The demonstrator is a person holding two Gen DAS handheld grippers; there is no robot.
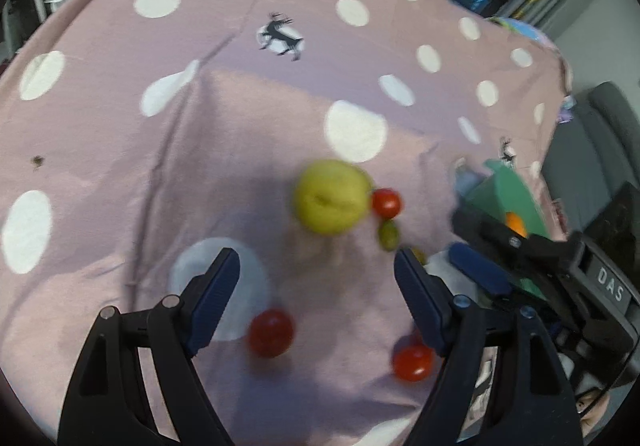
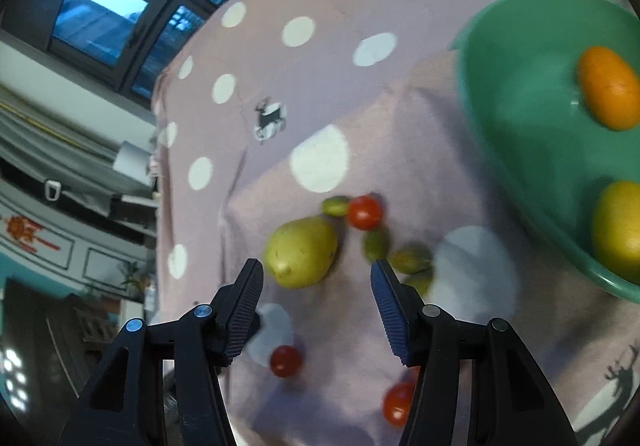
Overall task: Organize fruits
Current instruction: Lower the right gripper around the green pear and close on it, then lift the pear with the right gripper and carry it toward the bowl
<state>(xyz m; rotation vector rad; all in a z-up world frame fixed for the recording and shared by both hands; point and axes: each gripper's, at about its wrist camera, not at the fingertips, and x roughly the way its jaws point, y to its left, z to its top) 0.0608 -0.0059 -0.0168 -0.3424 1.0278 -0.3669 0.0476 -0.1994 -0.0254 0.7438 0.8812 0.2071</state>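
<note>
Dotted tablecloth (image 1: 120, 126) | pear (image 1: 331, 196) loose | right tongs (image 1: 472, 246) labelled "DAS"

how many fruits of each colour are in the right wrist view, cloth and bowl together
Red tomatoes: 3
Small green fruits: 4
Yellow-green pear: 1
Orange fruit in the green bowl: 1
Yellow fruit in the bowl: 1
Total: 10
</note>
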